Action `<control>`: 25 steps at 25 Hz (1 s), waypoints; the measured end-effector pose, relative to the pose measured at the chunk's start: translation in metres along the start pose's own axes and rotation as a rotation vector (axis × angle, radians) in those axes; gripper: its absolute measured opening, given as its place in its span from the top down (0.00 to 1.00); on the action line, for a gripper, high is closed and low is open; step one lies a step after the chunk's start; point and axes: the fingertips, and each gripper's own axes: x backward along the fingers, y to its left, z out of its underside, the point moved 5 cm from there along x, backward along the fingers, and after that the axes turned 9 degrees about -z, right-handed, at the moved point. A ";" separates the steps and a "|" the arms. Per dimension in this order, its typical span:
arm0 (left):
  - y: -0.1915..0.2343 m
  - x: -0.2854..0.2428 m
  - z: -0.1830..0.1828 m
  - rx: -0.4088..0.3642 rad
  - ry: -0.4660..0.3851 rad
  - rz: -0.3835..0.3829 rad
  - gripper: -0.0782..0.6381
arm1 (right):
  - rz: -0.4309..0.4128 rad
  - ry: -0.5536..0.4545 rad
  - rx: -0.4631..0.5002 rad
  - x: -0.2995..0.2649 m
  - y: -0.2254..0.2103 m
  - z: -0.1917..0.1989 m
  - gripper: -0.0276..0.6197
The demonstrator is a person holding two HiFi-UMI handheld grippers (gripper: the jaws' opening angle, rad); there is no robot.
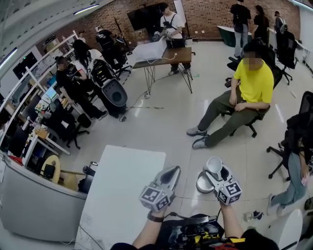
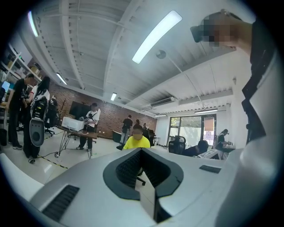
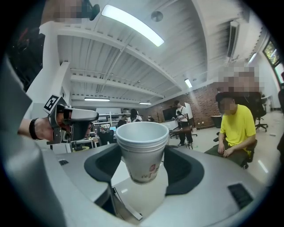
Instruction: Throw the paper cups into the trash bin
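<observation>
**A:** What takes up the most room?

**B:** The pale floor (image 1: 161,122) of an open office, with a brick wall (image 1: 205,14) at the far end. A white tabletop (image 1: 117,195) lies at the lower left of the head view. A person in a yellow shirt (image 1: 252,85) sits on an office chair well beyond it.

**A:** And the two tools?

**B:** Both are held out in front, side by side and apart, to the right of the tabletop. The left tool (image 1: 172,170) has its tips together, with nothing between them. The right tool (image 1: 215,172) has its jaws wide and clamped on the paper cups (image 3: 143,146).

**A:** How do the cups sit?

**B:** They are white and nested, with several rims stacked at the top. They stand upright with the mouth up, and a dark pad presses each side. They hang in the air over the floor, off the tabletop's right edge. In the head view a round pale shape (image 1: 203,185) shows just below the right tool. I cannot tell what it is.

**A:** Is there any writing?

**B:** The outermost cup has a small red mark low on its side, with a line of reddish lettering under it, too small to read. Each tool has a marker cube (image 1: 157,197) at its near end, printed with black-and-white square patterns and no letters. From the right gripper view the left tool's cube shows one such pattern, next to a hand with a dark wristband (image 3: 33,128).
</observation>
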 end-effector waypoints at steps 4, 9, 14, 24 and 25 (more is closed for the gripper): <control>-0.004 -0.016 0.004 -0.003 0.012 0.039 0.89 | 0.035 -0.021 -0.008 0.008 -0.008 -0.002 0.47; -0.009 -0.041 0.003 -0.019 0.024 0.096 0.89 | 0.080 -0.031 -0.010 0.012 -0.020 -0.003 0.47; 0.002 -0.071 -0.001 -0.008 0.013 0.137 0.89 | 0.120 -0.029 -0.008 0.004 -0.033 -0.011 0.47; 0.031 -0.114 -0.003 0.037 -0.001 0.192 0.89 | 0.178 -0.007 0.033 -0.019 -0.056 -0.029 0.47; 0.034 -0.119 -0.004 0.040 -0.003 0.199 0.89 | 0.183 -0.005 0.035 -0.021 -0.057 -0.032 0.47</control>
